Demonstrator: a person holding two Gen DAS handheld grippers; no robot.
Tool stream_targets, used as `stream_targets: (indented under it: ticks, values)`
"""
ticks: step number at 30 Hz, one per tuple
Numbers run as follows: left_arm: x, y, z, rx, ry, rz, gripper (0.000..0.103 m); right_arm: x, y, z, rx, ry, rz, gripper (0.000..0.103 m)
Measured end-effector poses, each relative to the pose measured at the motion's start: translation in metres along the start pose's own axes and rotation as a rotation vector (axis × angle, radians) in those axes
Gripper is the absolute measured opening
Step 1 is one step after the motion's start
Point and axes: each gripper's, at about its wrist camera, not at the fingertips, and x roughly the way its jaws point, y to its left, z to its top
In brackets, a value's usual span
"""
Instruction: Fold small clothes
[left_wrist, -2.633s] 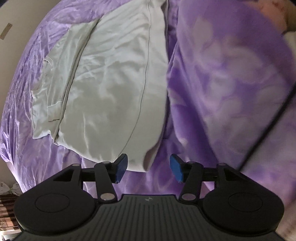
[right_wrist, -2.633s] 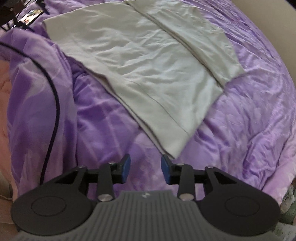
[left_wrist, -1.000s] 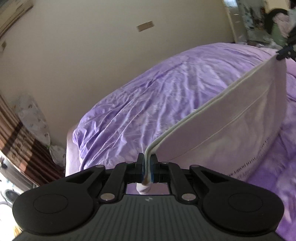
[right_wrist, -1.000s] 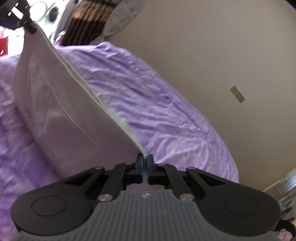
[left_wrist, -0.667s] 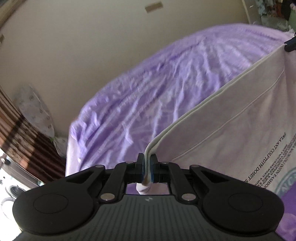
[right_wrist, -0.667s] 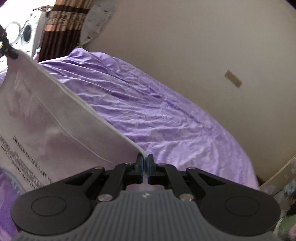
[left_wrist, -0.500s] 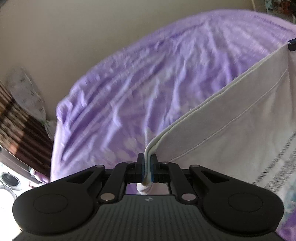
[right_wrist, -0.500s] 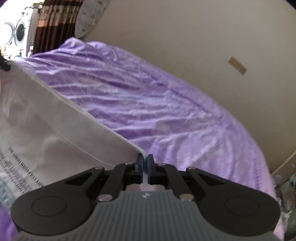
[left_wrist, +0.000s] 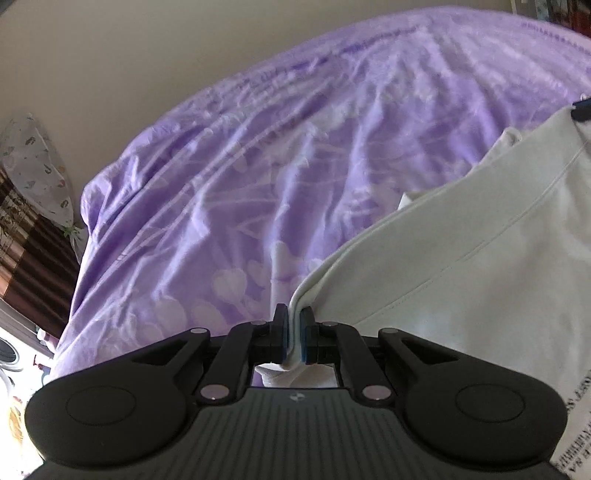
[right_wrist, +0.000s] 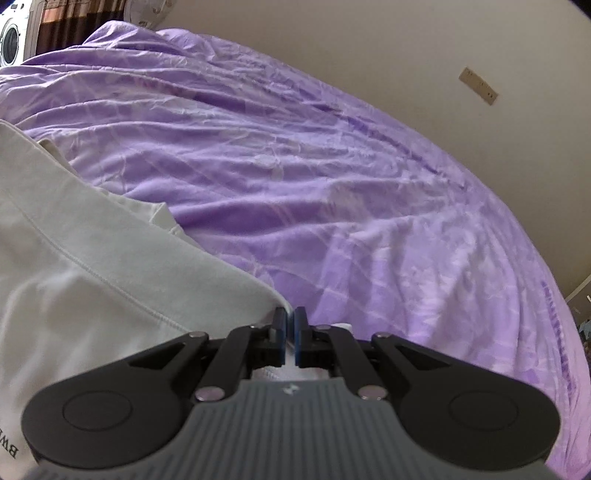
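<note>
Left gripper (left_wrist: 292, 338) and right gripper (right_wrist: 290, 341) — both jaws clamped on cloth, fingers level, pointing forward across the bed.

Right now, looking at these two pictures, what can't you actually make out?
- Printed lettering on the white shirt: cut off by the frame edges in both views, unreadable.
- Most of the shirt below the hem: out of frame.
- Shirt corners pinched in the left gripper and right gripper: hidden between the fingers.
- The purple bedspread under the shirt: covered.
- The person's hands: not visible.
</note>
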Motion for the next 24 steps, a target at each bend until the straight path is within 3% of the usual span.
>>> stream_targets:
  ticks: [4, 7, 11, 14, 16, 18, 19, 20, 21, 23, 24]
  values:
    - [-0.036, 0.008, 0.0, 0.013, -0.057, 0.004, 0.006, -0.037, -0.005, -0.001, 0.001, -0.093, -0.017, 0.0]
    - [-0.046, 0.012, 0.007, 0.021, -0.055, 0.009, 0.006, -0.051, -0.013, 0.007, 0.038, -0.133, -0.014, 0.0]
    - [-0.031, 0.021, 0.014, -0.005, -0.034, 0.018, 0.006, -0.04, -0.012, 0.02, 0.08, -0.145, -0.009, 0.0]
    - [-0.012, 0.022, 0.016, -0.029, -0.016, -0.009, 0.007, -0.018, -0.008, 0.025, 0.114, -0.088, -0.013, 0.0]
    - [-0.003, 0.019, 0.018, -0.033, -0.007, -0.02, 0.013, -0.003, -0.004, 0.021, 0.117, -0.047, -0.018, 0.0]
    - [0.001, 0.019, 0.017, -0.051, -0.013, -0.028, 0.026, 0.005, -0.004, 0.017, 0.135, -0.021, -0.006, 0.0]
    - [0.0, 0.02, 0.017, -0.068, -0.023, -0.025, 0.034, 0.007, -0.005, 0.015, 0.151, -0.02, 0.01, 0.0]
    - [-0.002, 0.023, 0.016, -0.087, -0.028, -0.029, 0.053, 0.005, -0.008, 0.015, 0.172, -0.03, 0.018, 0.0]
    - [-0.005, 0.026, 0.014, -0.104, -0.038, -0.035, 0.06, 0.002, -0.011, 0.014, 0.194, -0.043, 0.025, 0.004]
    - [-0.017, 0.032, 0.009, -0.13, -0.047, -0.048, 0.06, -0.009, -0.018, 0.015, 0.238, -0.06, 0.047, 0.031]
    - [-0.024, 0.036, 0.006, -0.144, -0.037, -0.067, 0.06, -0.014, -0.022, 0.014, 0.253, -0.063, 0.054, 0.033]
